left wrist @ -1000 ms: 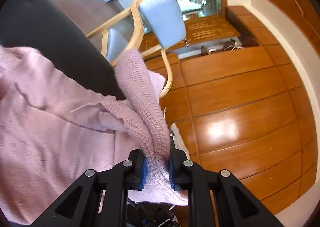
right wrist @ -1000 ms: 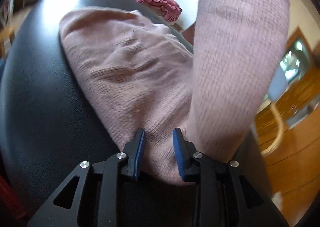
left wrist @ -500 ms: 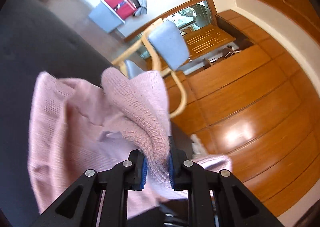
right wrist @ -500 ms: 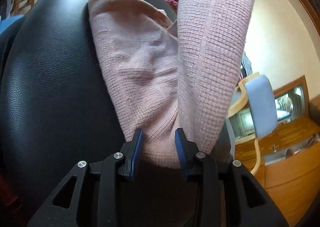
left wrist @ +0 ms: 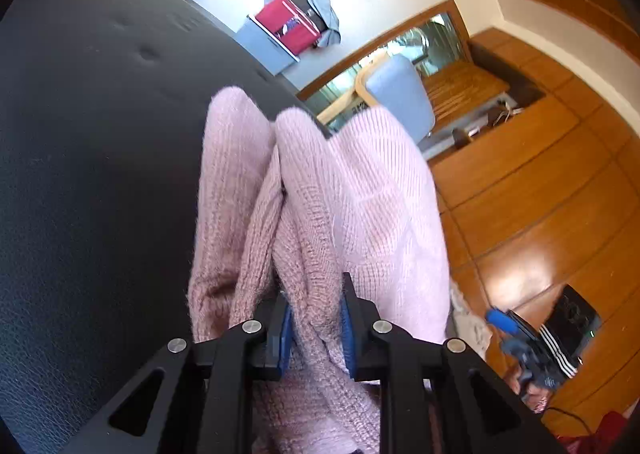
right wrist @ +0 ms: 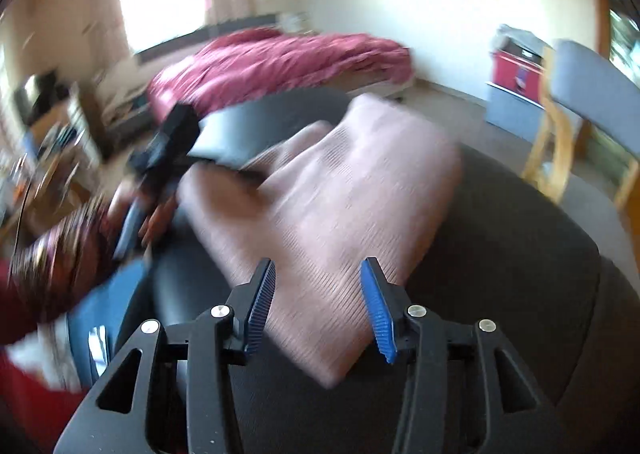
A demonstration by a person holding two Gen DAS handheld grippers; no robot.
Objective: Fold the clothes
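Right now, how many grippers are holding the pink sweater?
1. The left gripper is shut on the sweater over the black seat. The right gripper is open above the sweater and grips nothing.

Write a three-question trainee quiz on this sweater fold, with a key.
1. True or false: the left gripper is shut on the pink sweater.
2. The right gripper is: A) open, B) shut on the sweater, C) out of view.
3. Fill in: the sweater lies on a black ____ cushion.

Key: 1 true; 2 A; 3 leather-look.
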